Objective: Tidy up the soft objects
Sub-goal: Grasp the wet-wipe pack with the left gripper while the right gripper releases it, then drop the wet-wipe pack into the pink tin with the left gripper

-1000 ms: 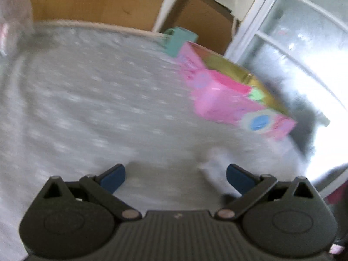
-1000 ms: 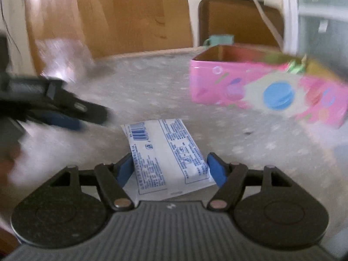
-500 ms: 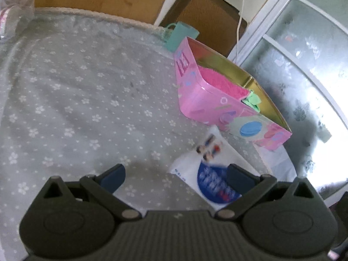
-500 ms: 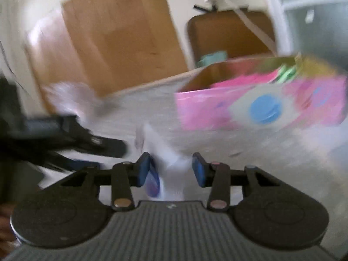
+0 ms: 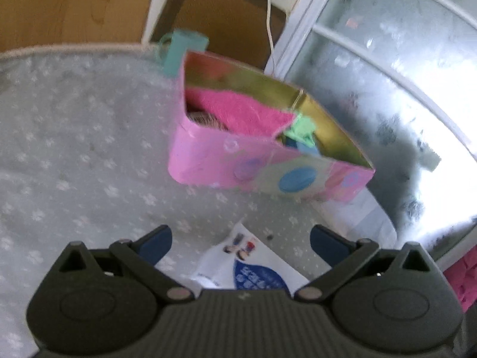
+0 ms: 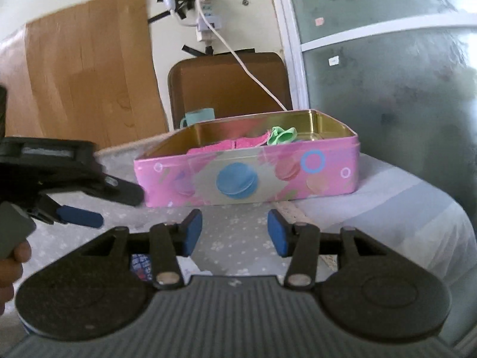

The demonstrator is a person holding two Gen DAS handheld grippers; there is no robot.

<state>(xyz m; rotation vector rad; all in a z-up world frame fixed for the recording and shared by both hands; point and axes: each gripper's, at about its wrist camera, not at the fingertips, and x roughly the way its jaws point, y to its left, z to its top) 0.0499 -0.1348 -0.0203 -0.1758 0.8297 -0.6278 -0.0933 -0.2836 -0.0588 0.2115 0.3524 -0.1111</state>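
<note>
Both grippers empty, seemingly; packet [image 5: 256, 271] down.

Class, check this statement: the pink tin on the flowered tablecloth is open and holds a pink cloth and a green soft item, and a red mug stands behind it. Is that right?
Not quite. The mug behind the pink tin is teal, not red, as the right wrist view shows. The rest holds: the tin is open on the flowered tablecloth, with a pink cloth and a green soft item inside.
</note>
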